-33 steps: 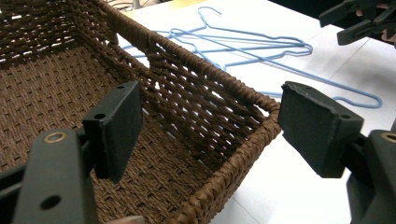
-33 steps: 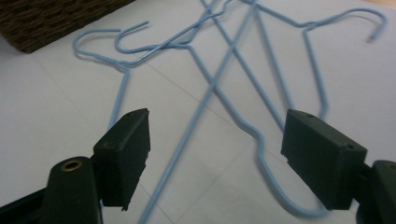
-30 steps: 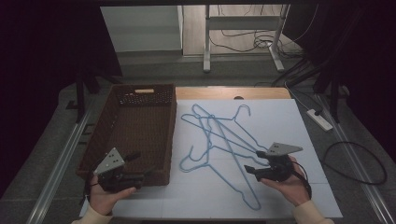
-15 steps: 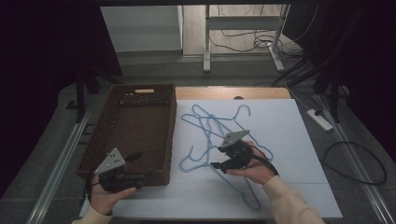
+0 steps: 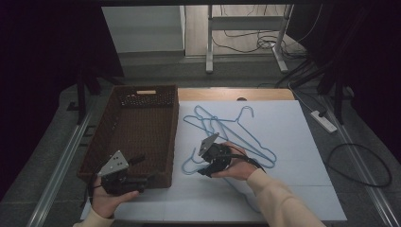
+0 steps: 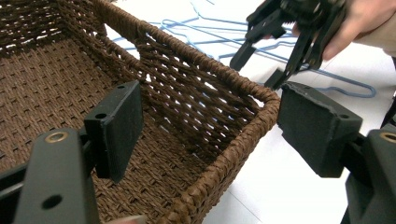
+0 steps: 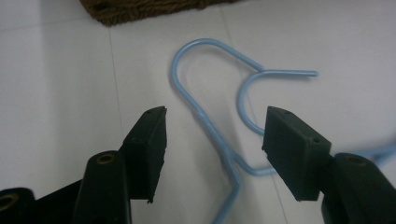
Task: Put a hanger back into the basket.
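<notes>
Both of my right gripper's [image 7: 212, 154] jaws stand apart over the light blue hanger [image 7: 210, 126], one on each side of its neck just below the hook; they have just been closing in, and neither pad touches the wire. That hanger lies flat on the white table sheet [image 5: 302, 142], nearest the brown wicker basket [image 5: 137, 127], with more blue hangers [image 5: 236, 130] tangled beyond it. My left gripper [image 6: 205, 135] hangs at the basket's near right corner, jaws wide apart with the rim between them, touching nothing.
</notes>
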Tool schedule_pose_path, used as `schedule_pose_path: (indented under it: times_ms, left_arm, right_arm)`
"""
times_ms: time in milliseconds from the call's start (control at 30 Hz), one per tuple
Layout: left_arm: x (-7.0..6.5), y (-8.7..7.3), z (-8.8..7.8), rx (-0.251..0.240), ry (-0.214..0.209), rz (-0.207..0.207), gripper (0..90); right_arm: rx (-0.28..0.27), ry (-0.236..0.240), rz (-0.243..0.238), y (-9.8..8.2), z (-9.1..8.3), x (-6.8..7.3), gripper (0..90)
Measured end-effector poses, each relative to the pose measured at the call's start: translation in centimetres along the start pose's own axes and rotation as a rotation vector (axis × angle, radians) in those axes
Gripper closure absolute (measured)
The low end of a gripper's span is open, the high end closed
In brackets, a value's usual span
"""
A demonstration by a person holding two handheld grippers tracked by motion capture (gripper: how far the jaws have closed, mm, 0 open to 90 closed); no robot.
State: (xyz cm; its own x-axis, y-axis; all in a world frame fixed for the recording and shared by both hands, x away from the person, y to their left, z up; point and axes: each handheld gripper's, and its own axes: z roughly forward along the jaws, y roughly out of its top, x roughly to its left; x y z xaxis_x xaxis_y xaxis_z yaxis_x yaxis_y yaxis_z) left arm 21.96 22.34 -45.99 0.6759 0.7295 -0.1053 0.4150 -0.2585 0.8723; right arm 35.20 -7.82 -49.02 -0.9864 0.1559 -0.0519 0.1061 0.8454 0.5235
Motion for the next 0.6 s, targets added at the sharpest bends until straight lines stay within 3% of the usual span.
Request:
schedule_pose_path:
  times_ms: [100,233,267,600]
  left_arm:
    - [0.0,0.0,0.0,0.001,0.002,-0.001,23.4]
    - [0.1,0.0,-0.1,0.001,0.004,-0.002,23.4]
    - [0.1,0.0,-0.1,0.001,0.004,-0.001,23.4]
    - [0.0,0.1,-0.2,-0.001,0.006,0.001,23.4]
  right_arm:
    - [0.049,0.022,-0.035,0.8,1.6,0.3,43.9]
    - [0.058,0.043,-0.057,1.3,2.5,0.5,48.4]
    - [0.083,0.042,-0.084,1.5,3.0,0.7,51.7]
    - [0.128,0.076,-0.124,2.5,3.7,0.8,71.7]
